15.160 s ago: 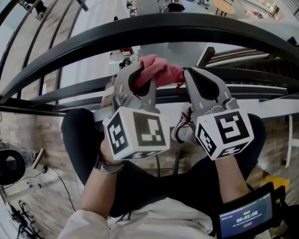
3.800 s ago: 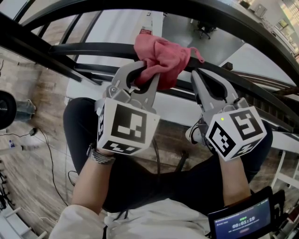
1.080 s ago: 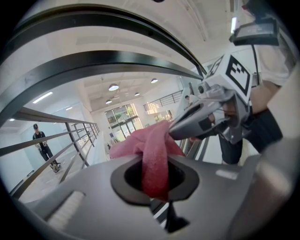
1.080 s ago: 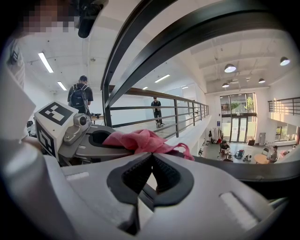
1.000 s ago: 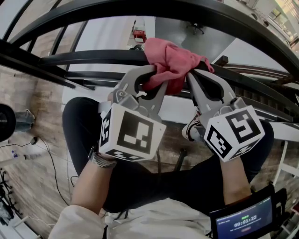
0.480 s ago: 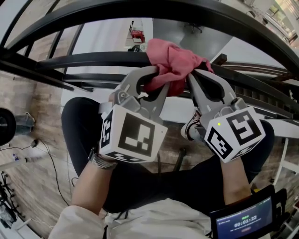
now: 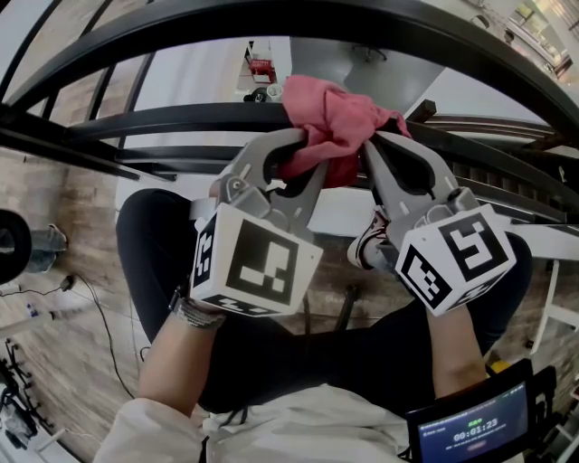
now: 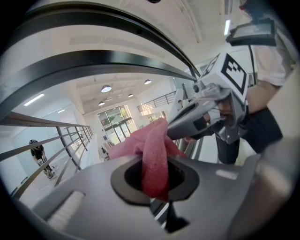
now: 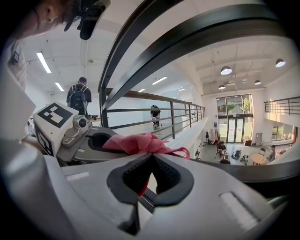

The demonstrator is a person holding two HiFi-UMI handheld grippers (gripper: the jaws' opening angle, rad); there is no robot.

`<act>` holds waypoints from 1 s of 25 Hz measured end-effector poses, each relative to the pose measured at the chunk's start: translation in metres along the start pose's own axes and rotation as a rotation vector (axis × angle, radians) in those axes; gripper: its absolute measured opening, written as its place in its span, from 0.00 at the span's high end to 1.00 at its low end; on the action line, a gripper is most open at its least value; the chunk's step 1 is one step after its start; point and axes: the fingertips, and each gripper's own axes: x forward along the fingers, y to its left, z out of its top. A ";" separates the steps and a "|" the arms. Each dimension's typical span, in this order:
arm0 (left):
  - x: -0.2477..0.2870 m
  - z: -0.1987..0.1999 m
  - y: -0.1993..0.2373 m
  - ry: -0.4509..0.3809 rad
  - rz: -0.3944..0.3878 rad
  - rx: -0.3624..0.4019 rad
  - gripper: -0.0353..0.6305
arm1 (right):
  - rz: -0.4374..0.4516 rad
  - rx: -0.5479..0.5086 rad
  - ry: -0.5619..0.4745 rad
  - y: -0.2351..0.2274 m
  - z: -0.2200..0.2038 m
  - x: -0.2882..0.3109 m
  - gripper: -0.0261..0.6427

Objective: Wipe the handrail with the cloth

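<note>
Left gripper (image 7: pixel 305 159) is closed on the pink cloth (image 7: pixel 331 116): in its own view a fold of the fabric runs down through the oval gap behind the meeting jaws and is pinched there. Right gripper (image 7: pixel 381 142) is closed too, its jaws meeting at the tips on the cloth's right edge, and a thin red strand hangs in the opening behind them. The cloth is bunched in a lump on top of the dark handrail (image 7: pixel 176 116), and the two grippers reach up to it from below, side by side, the left on its lower left part and the right at its right end. Part of the fabric spills over the near side of the handrail between the two grippers. A thicker dark bar (image 7: pixel 407 25) arcs across the top of the head view, apart from the cloth. Each gripper's marker cube faces the head camera, the left (image 7: pixel 258 262) and the right (image 7: pixel 452 258) near each other but not touching. A light shoe (image 7: pixel 366 250) shows between them on the wood floor (image 7: pixel 63 298), and a small lit screen (image 7: pixel 472 430) sits at the lower right.
</note>
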 end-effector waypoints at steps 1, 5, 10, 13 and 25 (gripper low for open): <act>0.001 0.000 0.000 0.001 -0.002 0.000 0.90 | -0.003 0.001 0.000 -0.001 0.000 -0.001 0.96; 0.003 0.002 -0.002 0.002 -0.004 0.002 0.90 | -0.013 0.004 -0.002 -0.005 0.001 -0.004 0.96; 0.008 0.005 -0.007 -0.001 -0.013 0.010 0.90 | -0.028 0.011 -0.001 -0.009 0.000 -0.007 0.96; 0.010 0.007 -0.008 -0.001 -0.015 0.012 0.90 | -0.036 0.012 -0.001 -0.012 -0.001 -0.009 0.96; 0.021 0.011 -0.011 0.011 0.004 0.015 0.90 | -0.055 0.029 -0.005 -0.021 -0.013 -0.020 0.96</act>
